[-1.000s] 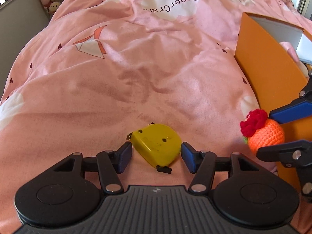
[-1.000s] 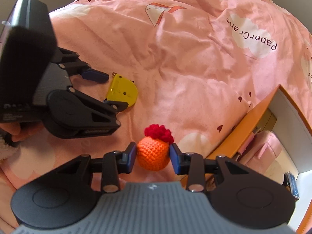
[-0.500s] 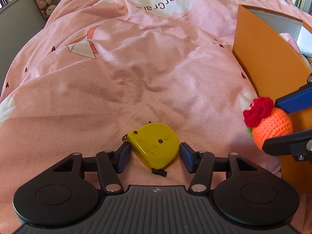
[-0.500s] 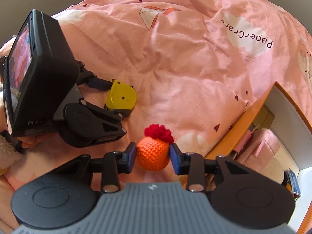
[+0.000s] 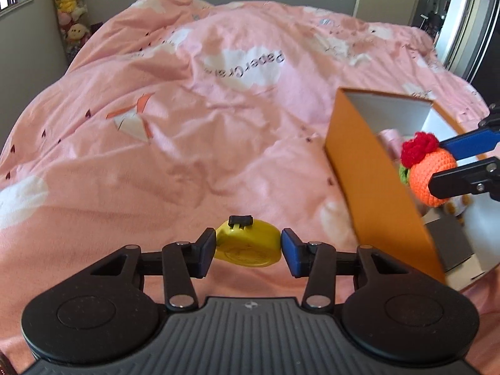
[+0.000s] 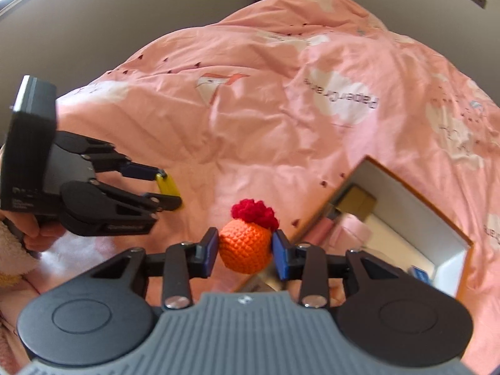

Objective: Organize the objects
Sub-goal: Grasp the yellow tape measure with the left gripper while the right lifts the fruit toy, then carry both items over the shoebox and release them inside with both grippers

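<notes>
You've got one item per hand, both clear of the pink duvet (image 5: 187, 143) and both apparently bound for the orange box (image 5: 375, 187) on the right.

L gripper (image 5: 248, 248): jaws closing on the yellow tape measure (image 5: 247, 245), which sits between the pads w/ both blue pads at its sides. It looks off the bedding, tipped so its black tab end (image 5: 240, 220) points to the far side. The right wrist view shows it edge-on (image 6: 168, 186), pinched across its flat faces. That's prob. the reason for the hold: flat faces give the pads something square to bite, where the rounded rim would slip.

R gripper (image 6: 245, 251): clamped on the orange crochet ball w/ the red tuft (image 6: 245, 247), pads on opposite sides of the round body, tuft left free on the far side. The yarn gives a bit, so a mid-body squeeze is the secure spot; grabbing the tuft would let it swing.

From the left wrist view the ball (image 5: 431, 172) hangs above the box's open top, past the near orange wall. The box already holds a few things: a pink item (image 6: 347, 228), a tan block (image 6: 356, 201) at the far-left corner, something blue (image 6: 420, 273) near the right end. My read: ball goes in first; the tape measure is well left of the box, so carry it right next. Watch that near wall – it's tall, so lift over it, don't clip it.
</notes>
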Demonstrator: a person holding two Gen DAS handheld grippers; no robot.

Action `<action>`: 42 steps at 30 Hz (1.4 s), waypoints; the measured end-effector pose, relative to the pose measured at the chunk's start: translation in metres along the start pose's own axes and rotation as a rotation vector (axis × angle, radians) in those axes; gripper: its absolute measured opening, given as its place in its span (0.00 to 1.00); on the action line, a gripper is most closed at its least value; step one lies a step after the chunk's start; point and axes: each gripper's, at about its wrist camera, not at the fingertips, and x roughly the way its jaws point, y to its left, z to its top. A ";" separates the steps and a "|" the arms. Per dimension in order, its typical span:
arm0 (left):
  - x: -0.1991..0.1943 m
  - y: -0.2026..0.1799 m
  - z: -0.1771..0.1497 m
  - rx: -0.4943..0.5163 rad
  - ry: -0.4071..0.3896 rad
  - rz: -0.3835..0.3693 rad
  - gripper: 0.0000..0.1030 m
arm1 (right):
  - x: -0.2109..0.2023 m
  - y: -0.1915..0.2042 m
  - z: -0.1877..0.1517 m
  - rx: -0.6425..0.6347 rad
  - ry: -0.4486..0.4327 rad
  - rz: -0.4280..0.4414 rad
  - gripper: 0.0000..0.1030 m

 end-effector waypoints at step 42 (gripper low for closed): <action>0.032 -0.160 0.035 0.192 0.196 -0.545 0.51 | -0.016 -0.112 -0.079 0.001 0.252 -0.258 0.28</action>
